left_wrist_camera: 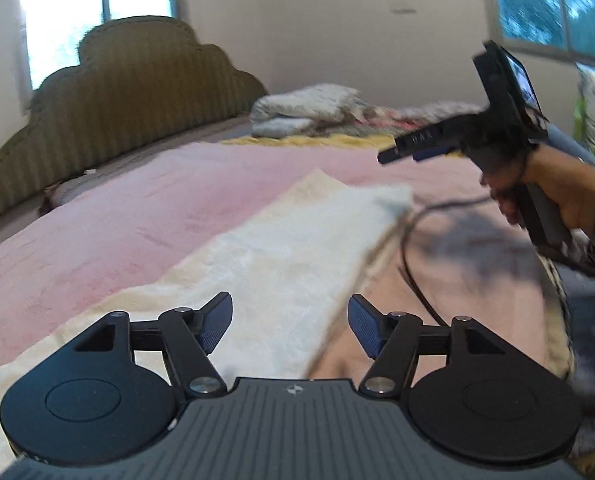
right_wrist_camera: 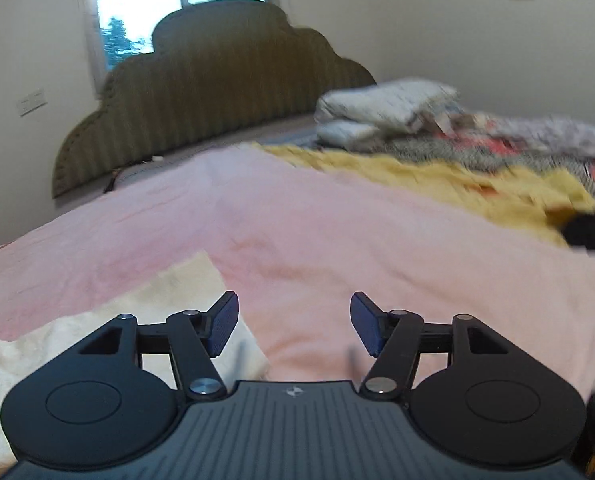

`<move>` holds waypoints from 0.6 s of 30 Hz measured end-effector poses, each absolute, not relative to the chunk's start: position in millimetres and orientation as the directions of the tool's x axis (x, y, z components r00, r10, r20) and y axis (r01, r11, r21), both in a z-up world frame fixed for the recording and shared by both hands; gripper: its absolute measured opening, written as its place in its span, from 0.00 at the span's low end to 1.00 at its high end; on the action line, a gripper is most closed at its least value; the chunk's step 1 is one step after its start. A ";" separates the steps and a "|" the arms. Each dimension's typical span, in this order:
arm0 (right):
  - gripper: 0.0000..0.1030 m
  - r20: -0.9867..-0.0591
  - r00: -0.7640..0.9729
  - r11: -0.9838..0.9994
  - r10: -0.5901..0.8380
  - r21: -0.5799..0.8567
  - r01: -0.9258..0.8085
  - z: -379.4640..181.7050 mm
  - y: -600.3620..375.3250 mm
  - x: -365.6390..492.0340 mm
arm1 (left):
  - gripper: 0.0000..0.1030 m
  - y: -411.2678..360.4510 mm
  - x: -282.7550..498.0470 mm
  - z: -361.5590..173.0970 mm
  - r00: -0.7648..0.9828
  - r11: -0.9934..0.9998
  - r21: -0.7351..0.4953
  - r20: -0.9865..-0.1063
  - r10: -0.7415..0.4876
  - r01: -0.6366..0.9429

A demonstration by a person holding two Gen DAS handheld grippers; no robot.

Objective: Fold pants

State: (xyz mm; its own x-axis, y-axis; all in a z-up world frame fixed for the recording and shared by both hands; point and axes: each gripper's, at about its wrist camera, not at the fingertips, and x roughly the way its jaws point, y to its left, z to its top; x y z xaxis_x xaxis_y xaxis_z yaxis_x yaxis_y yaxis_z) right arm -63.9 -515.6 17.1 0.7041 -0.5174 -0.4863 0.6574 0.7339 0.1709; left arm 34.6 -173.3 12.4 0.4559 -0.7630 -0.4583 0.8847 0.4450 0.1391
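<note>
The cream-white pants (left_wrist_camera: 281,256) lie flat in a long strip on the pink bedspread (left_wrist_camera: 117,216), running away from me. My left gripper (left_wrist_camera: 290,326) is open and empty, just above the near part of the pants. The right gripper (left_wrist_camera: 393,154) shows in the left wrist view, held in a hand above the bed beyond the far end of the pants. In the right wrist view the right gripper (right_wrist_camera: 294,328) is open and empty over the pink bedspread (right_wrist_camera: 337,240), with the end of the pants (right_wrist_camera: 145,312) at its lower left.
An olive scalloped headboard (right_wrist_camera: 217,92) stands at the far side. Folded white bedding (right_wrist_camera: 381,114), a yellow cloth (right_wrist_camera: 437,184) and patterned blankets (right_wrist_camera: 537,148) lie at the back right. A black cable (left_wrist_camera: 413,276) hangs from the right gripper over the bed. Windows are behind.
</note>
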 end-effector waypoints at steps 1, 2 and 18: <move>0.61 -0.490 0.729 0.773 -0.478 0.160 0.614 21.6 -511.4 -53.8 | 0.66 -173.0 40.4 13.3 0.493 0.486 0.140 -0.450 -0.745 0.862; 0.61 -0.502 0.745 0.812 -0.438 0.134 0.568 24.5 -504.3 -39.1 | 0.67 -172.5 46.9 12.7 0.529 0.529 0.138 -0.449 -0.720 0.837; 0.83 -0.643 0.728 0.934 -0.239 0.051 0.352 -0.4 -464.0 54.6 | 0.76 -163.1 102.6 0.6 0.601 0.699 0.052 -0.557 -0.573 0.713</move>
